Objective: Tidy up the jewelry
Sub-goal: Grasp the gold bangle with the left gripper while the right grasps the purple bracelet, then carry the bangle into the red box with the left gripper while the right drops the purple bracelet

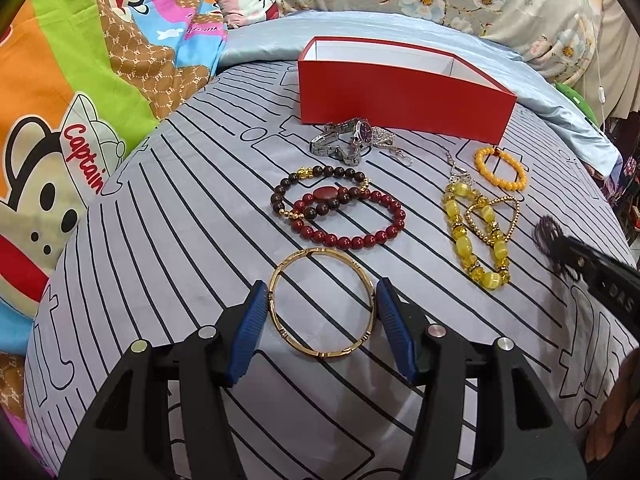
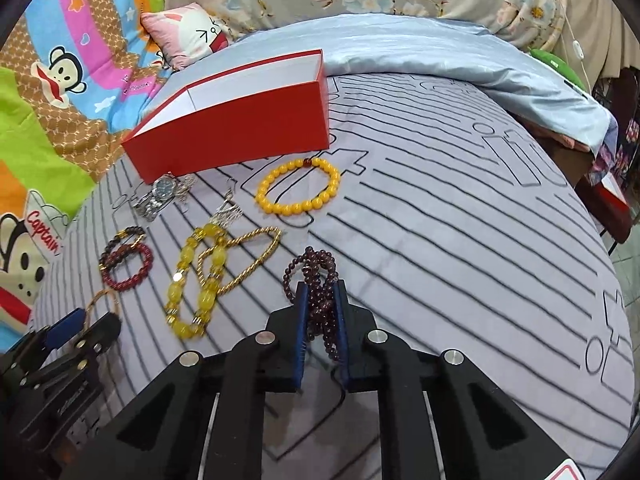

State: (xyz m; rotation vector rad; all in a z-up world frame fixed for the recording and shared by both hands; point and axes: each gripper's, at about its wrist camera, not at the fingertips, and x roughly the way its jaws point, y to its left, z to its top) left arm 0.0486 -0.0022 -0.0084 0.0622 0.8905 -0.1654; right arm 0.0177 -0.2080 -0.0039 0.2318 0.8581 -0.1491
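Observation:
My left gripper [image 1: 322,290] is open, its blue pads on either side of a gold bangle [image 1: 322,306] lying on the striped sheet. My right gripper [image 2: 320,286] is shut on a dark purple bead bracelet [image 2: 318,280], held just above the sheet; it shows at the right edge of the left wrist view [image 1: 546,236]. An open red box [image 1: 404,92] with a white inside stands at the back, also in the right wrist view [image 2: 240,120]. In front of it lie a silver watch [image 1: 352,138], a dark brown bead bracelet [image 1: 316,192], a red bead bracelet [image 1: 352,220], a yellow crystal bracelet [image 1: 476,232], a gold chain [image 1: 494,216] and an orange bead bracelet [image 1: 500,168].
The jewelry lies on a grey sheet [image 1: 180,240] with black lines over a bed. A cartoon monkey quilt [image 1: 60,100] is bunched at the left, a pale blue blanket [image 2: 440,52] and floral bedding at the back. The bed edge drops off at the right [image 2: 616,280].

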